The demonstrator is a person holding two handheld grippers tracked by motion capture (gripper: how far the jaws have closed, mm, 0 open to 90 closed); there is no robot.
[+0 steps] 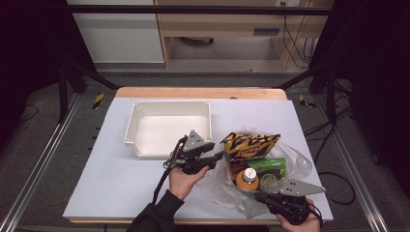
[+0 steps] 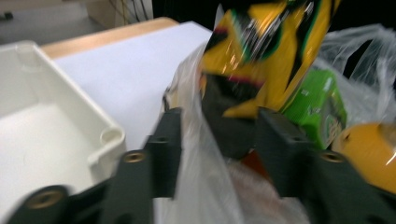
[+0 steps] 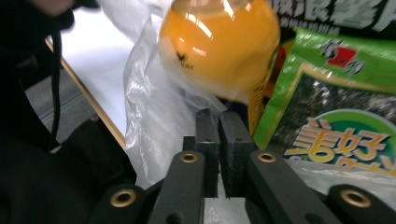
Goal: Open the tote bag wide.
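Note:
A yellow and black snack bag (image 1: 250,145) sits on top of a clear plastic bag (image 1: 220,188) right of centre. My left gripper (image 1: 218,157) is shut on the snack bag's left end. In the left gripper view the snack bag's dark corner (image 2: 231,126) and some film sit between the jaws of the left gripper (image 2: 219,140). An orange drink bottle (image 1: 248,178) and a green seaweed packet (image 1: 271,171) lie inside the plastic bag. My right gripper (image 1: 258,195) is at the bag's near edge. The right gripper (image 3: 219,126) is shut on the plastic film (image 3: 149,116), just below the bottle (image 3: 217,46) and left of the packet (image 3: 336,107).
An empty white tray (image 1: 209,126) stands on the white table top at back centre, just left of my left gripper. Its corner (image 2: 109,137) shows close to the left jaw. The table's near edge (image 3: 88,100) runs beside the right gripper, with a dark sleeve (image 1: 157,215) low in the high view.

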